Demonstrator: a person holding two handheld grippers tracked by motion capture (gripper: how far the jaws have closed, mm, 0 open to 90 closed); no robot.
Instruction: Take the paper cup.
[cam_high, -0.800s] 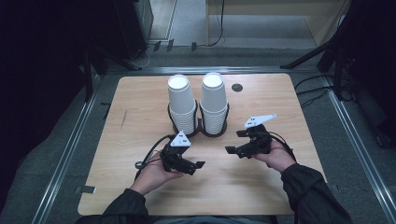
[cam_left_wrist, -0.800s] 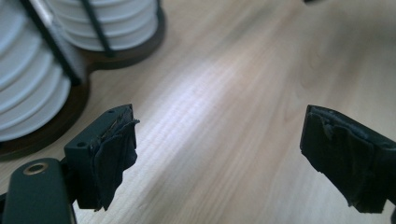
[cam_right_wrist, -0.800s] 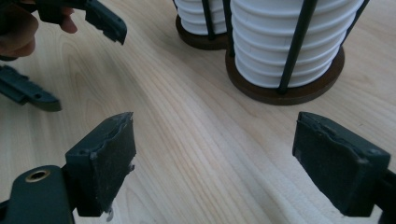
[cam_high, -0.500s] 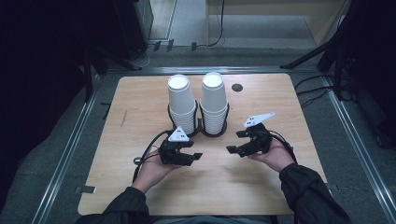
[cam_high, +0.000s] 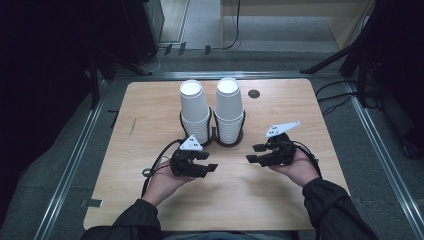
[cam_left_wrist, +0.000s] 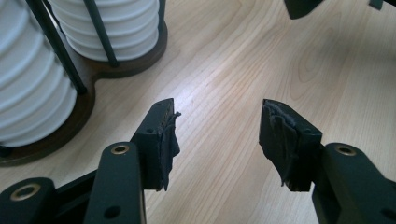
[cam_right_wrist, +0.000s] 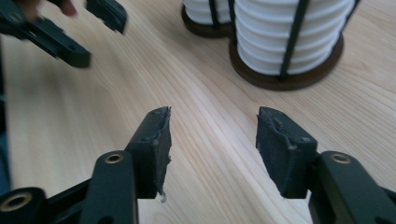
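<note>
Counting first: two stacks of white paper cups stand on the wooden table (cam_high: 150, 200), the left stack (cam_high: 195, 111) and the right stack (cam_high: 229, 110), both seated in one dark double-ring holder (cam_high: 215, 136) with thin black upright rods. Two grippers are present, one per hand.

Each stack stands upright, long axis vertical, with the closed cup bottoms facing up and the rims down in the holder. The two stacks sit side by side, just beside each other, tops apart.

The left gripper (cam_high: 211, 167) is held in the person's left hand (cam_high: 162, 182), palm up, low over the table, its jaws pointing toward the other gripper. The jaws stand apart with nothing between them. The holder lies ahead and to the left of this gripper, near but not touching; the left gripper view shows the cup ribs (cam_left_wrist: 32, 93) close beside its left jaw.

The right gripper (cam_high: 253, 153) rests in the right hand (cam_high: 300, 167), likewise palm up, jaws spread and empty, pointing toward the left gripper. The holder base (cam_right_wrist: 289, 79) lies ahead and to the right of its jaws, near, apart from them. Both forearms wear dark sleeves (cam_high: 335, 210).
</note>
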